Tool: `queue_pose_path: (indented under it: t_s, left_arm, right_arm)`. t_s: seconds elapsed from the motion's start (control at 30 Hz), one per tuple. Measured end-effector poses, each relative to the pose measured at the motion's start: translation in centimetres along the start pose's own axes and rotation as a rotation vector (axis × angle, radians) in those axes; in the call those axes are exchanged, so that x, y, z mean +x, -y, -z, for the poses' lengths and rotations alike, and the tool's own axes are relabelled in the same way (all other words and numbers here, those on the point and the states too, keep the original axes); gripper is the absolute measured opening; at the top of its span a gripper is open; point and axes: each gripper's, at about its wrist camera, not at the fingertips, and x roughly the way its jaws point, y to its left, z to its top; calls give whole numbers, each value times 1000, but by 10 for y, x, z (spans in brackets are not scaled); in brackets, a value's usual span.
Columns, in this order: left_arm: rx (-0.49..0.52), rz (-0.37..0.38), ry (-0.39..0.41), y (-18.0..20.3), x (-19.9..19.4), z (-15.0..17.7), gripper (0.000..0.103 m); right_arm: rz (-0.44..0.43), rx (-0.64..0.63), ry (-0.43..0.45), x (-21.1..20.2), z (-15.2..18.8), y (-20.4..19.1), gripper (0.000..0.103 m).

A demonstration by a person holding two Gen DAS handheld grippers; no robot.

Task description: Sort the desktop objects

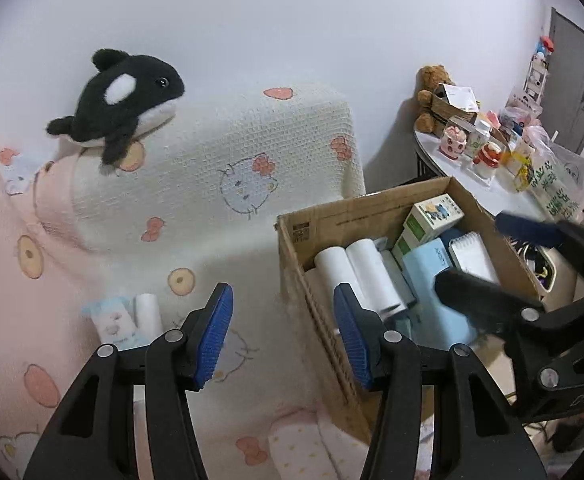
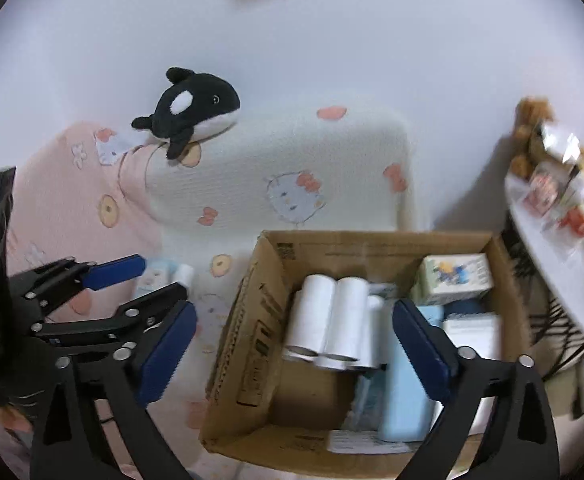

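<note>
Jaws apart above cardboard box (image 2: 268, 320) holding 2 white rolls (image 2: 327, 316).

wall (image 1: 292, 20): plain white | sofa (image 1: 252, 152): cartoon-print cover | round bench (image 1: 503, 192): white, cluttered | door (image 1: 575, 80): grey

A plush orca (image 1: 122, 98) sat on top of a cushion draped in a cream and pink cartoon-cat blanket (image 1: 228, 152), against a plain white wall (image 1: 292, 20). Off to the right, a brown teddy bear (image 1: 431, 96) sat at the back of a cluttered white table (image 1: 503, 196), near a grey door (image 1: 579, 80).
</note>
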Motion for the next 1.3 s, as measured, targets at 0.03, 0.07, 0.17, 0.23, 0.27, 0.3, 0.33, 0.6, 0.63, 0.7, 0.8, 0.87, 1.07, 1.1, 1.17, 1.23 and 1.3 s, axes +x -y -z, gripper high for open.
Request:
queue_pose_path:
  t_s: [0.03,0.07,0.17,0.23,0.27,0.3,0.33,0.6,0.63,0.7,0.8,0.87,1.07,1.1,1.17,1.23,1.3]
  left_arm:
    - [8,-8,2,0,-5,2,57]
    - [15,-12,2,1,-7,4,57]
    - [49,-50,-1,4,-15,10,57]
    - [71,-97,4,6,-21,15,57]
    - [91,-138,16,9,-25,17,57]
    - [104,-165,27,10,-28,18,57]
    - [115,-191,39,11,-32,20,57]
    - [97,-162,92,6,-47,20,56]
    - [103,-166,87,8,-46,20,56]
    - [106,-154,76,11,-43,20,56]
    - [114,-140,52,16,-37,20,56]
    - [118,-142,43,19,-35,20,56]
    - [108,-159,50,26,-36,17,56]
    - [112,-160,49,27,-35,17,56]
    - [118,-162,49,29,-35,17,56]
    - [120,-162,49,31,-35,16,56]
    - [122,-162,45,32,-34,15,56]
  right_arm:
    - [22,-18,12,-6,0,-5,100]
    - [37,-32,28,-14,1,-11,101]
    - [73,-77,50,-28,4,-26,102]
    - [134,-113,56,-33,7,-36,102]
    - [174,-134,56,-34,9,-42,102]
    - [203,-150,56,-33,10,-46,102]
    - [231,-165,55,-33,11,-50,102]
    - [268,-189,6,-22,16,-52,102]
    - [264,-190,-11,-18,17,-50,102]
    - [262,-177,-25,-15,18,-45,102]
    - [278,-165,-20,-17,18,-37,102]
    - [278,-160,-23,-17,19,-32,102]
    - [248,-151,-10,-20,20,-26,102]
    - [249,-148,-9,-20,20,-25,102]
    - [251,-142,-7,-21,20,-22,102]
    - [251,-139,-6,-21,21,-21,102]
    - [250,-136,-7,-21,21,-19,102]
